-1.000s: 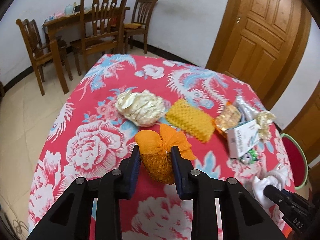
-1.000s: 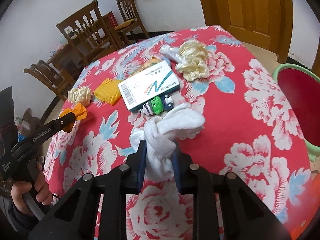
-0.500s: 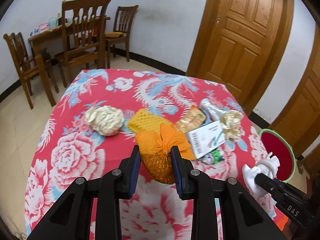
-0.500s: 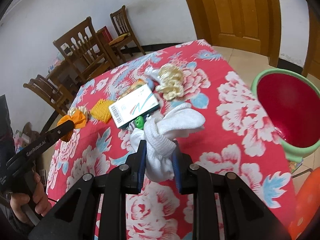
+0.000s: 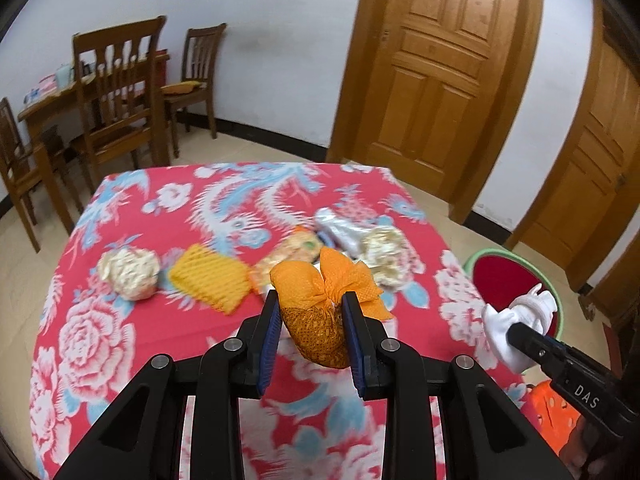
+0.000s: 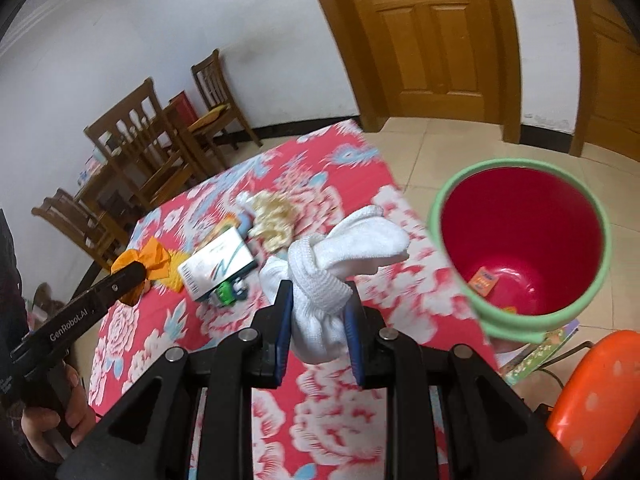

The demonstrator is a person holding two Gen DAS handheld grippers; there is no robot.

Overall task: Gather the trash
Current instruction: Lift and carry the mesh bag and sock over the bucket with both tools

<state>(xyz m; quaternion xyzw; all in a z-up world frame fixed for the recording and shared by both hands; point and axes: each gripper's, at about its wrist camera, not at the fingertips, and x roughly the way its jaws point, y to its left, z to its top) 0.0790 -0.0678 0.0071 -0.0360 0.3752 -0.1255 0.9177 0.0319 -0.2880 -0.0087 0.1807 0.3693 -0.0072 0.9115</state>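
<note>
Both tools point(image 5: 312, 328) point(image 6: 319, 314) now nearer bin point(image 6: 472, 300)

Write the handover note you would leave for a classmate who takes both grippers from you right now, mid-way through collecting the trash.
Left gripper: shut on the orange mesh bundle, held above the table.
Right gripper: shut on the white knotted cloth, near the table's edge beside the red bin.
Bin: stands off the table's right side, with a small orange scrap inside.
Left on the table: cream crumpled wad, yellow foam net, snack packet, silver wrapper, second cream wad, white box, green-and-white item.
Next, probably: drop both held pieces in the bin, then fetch the rest.
</note>
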